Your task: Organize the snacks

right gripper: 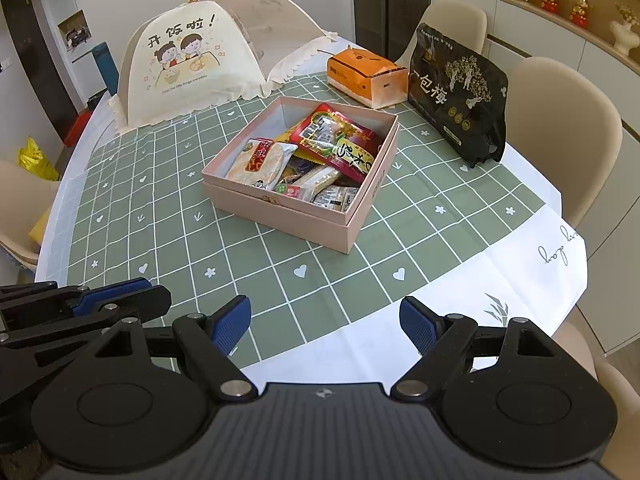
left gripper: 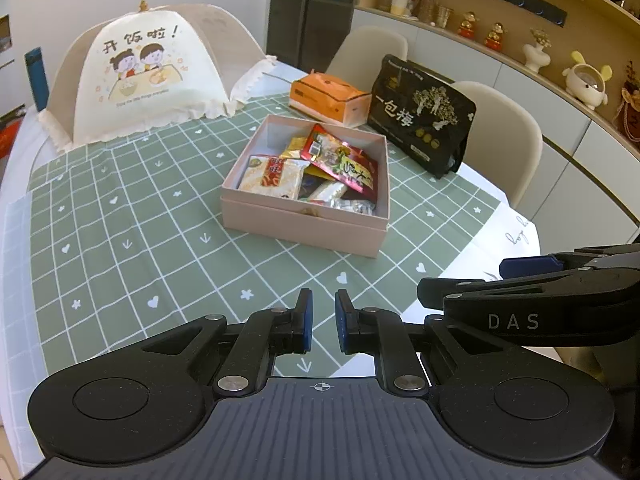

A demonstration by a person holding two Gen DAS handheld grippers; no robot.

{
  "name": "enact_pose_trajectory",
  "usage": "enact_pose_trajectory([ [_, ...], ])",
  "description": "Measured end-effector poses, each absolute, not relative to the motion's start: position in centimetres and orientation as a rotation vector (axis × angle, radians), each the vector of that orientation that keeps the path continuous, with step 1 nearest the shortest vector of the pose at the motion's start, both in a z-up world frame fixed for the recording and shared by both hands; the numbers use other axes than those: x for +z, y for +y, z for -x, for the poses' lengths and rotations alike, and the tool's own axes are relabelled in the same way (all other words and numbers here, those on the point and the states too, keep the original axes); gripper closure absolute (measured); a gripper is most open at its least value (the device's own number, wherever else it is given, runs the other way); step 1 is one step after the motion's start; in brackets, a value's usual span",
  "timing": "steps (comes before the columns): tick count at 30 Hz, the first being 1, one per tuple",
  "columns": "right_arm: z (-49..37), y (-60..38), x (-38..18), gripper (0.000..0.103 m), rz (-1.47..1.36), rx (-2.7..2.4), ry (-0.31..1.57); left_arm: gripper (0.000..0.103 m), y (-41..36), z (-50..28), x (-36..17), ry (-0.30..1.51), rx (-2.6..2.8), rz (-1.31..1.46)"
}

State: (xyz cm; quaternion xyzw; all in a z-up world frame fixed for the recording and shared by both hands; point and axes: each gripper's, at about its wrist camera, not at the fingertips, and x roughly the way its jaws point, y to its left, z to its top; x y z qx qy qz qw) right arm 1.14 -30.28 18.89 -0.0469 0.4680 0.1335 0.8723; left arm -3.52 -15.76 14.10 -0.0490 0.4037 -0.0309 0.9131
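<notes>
Pink box (left gripper: 304, 224) of snack packets (left gripper: 340, 158) mid-frame on counter (left gripper: 120, 240); left gripper (left gripper: 323, 320) fingers clenched empty, right gripper (right gripper: 325, 326) fingers released.

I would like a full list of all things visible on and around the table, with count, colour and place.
pink box: one, pink, table centre, open
snack packets: several, red, white, yellow, inside the box
black pouch: one, black, standing right of the box
tissue pack: one, orange, behind the box
food cover: one, cream, far left of table
tablecloth: one, green checked, white edge
chairs: at least two, beige, right side
figurines: several, on wall shelf
left tongs: nearly shut, empty
right tongs: open, empty
</notes>
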Motion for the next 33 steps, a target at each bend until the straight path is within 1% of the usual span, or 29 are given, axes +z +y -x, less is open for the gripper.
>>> enact_pose_trajectory([
  [22,-1.1,-30.8,18.6,0.021,0.099,0.289,0.987,0.087,-15.6,3.5,14.0,0.834,-0.067,0.106],
  [33,-1.6,-30.9,18.2,0.021,0.101,0.295,0.999,0.087,-16.9,3.2,13.8,0.810,-0.036,0.081],
])
